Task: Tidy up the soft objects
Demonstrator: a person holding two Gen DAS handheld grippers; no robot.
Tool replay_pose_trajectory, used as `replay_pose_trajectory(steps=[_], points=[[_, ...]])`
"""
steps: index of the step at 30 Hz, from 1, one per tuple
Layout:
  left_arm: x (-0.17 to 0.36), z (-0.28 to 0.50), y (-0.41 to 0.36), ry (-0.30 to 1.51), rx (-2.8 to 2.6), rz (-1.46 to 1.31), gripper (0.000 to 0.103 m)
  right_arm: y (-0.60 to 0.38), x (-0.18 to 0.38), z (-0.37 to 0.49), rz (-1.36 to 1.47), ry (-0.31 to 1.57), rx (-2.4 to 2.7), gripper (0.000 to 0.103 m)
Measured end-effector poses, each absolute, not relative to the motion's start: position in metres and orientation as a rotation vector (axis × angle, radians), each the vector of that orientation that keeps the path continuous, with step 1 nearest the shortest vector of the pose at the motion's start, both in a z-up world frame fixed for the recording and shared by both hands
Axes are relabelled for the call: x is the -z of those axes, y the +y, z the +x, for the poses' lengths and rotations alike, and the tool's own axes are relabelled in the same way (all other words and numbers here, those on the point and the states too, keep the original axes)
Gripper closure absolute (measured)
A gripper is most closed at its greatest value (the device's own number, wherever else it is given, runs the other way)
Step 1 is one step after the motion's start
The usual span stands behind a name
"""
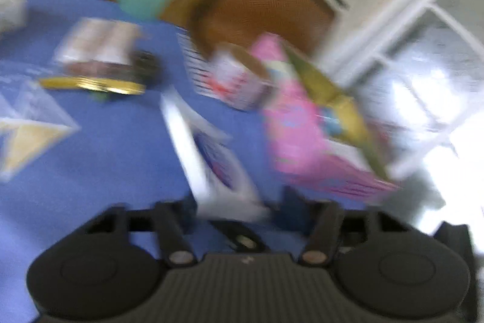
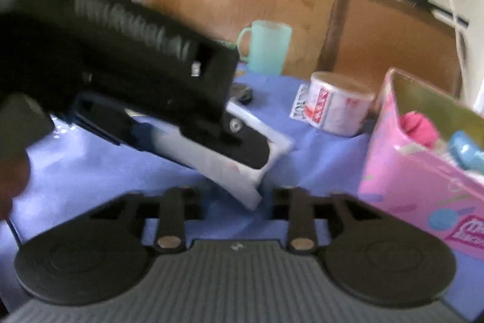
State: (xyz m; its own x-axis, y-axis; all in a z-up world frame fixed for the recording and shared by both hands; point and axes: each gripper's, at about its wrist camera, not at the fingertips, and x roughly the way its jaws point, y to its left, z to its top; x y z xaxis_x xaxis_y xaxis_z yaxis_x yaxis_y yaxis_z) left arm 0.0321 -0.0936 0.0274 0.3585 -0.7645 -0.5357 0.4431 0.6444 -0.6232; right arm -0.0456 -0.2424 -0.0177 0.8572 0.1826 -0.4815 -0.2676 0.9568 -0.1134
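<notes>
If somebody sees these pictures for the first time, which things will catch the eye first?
Probably the bright pink box at the right, open on top with a pink thing and a blue thing inside. Next, the left claw crossing the right wrist view, closed on a white packet above the blue tablecloth.

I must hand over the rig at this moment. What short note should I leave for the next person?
Left gripper: shut on the white soft pack, which is held tilted over the blue tablecloth.
Right gripper: at the pack's lower corner; grip unclear in the blur.
Done: the open pink box, at the right, already holds a pink soft thing and a blue thing.
Left: the pack and the wrapped paper roll beside the box are not in yet.
</notes>
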Motion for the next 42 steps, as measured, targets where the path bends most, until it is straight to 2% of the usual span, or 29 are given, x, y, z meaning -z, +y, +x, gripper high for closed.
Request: replay_pose_trajectory(steps=[4, 16, 18, 22, 25, 27, 35, 38, 40, 42], points=[[-0.048, 0.018, -0.116, 0.824, 0.809, -0.291, 0.054, -0.239, 0.012, -0.055, -0.184, 0.445, -0.223, 0.087], [-0.024, 0.024, -0.093, 0.911, 0.768, -0.362, 0.054, -0.249, 0.018, -0.076, -0.197, 0.486, -0.223, 0.086], [-0.022, 0.024, -0.086, 0.911, 0.758, -0.375, 0.048, -0.254, 0.019, -0.081, -0.176, 0.491, -0.219, 0.081], [-0.024, 0.025, -0.070, 0.892, 0.746, -0.403, 0.038, -0.264, 0.019, -0.088, -0.153, 0.483, -0.188, 0.061], [-0.027, 0.029, -0.061, 0.881, 0.728, -0.431, 0.023, -0.272, 0.017, -0.086, -0.134, 0.479, -0.176, 0.057], [-0.029, 0.031, -0.058, 0.869, 0.724, -0.444, 0.018, -0.278, 0.014, -0.078, -0.110, 0.484, -0.184, 0.052], [-0.033, 0.029, -0.064, 0.856, 0.741, -0.402, 0.016, -0.274, 0.008, -0.072, -0.098, 0.469, -0.218, 0.038], [-0.037, 0.032, -0.059, 0.815, 0.717, -0.380, 0.016, -0.268, 0.007, -0.068, -0.108, 0.471, -0.235, 0.038], [-0.040, 0.041, -0.054, 0.796, 0.686, -0.387, 0.008, -0.261, 0.007, -0.066, -0.115, 0.475, -0.248, 0.036], [-0.039, 0.052, -0.049, 0.784, 0.649, -0.384, 0.006, -0.255, 0.007, -0.063, -0.124, 0.478, -0.258, 0.033]])
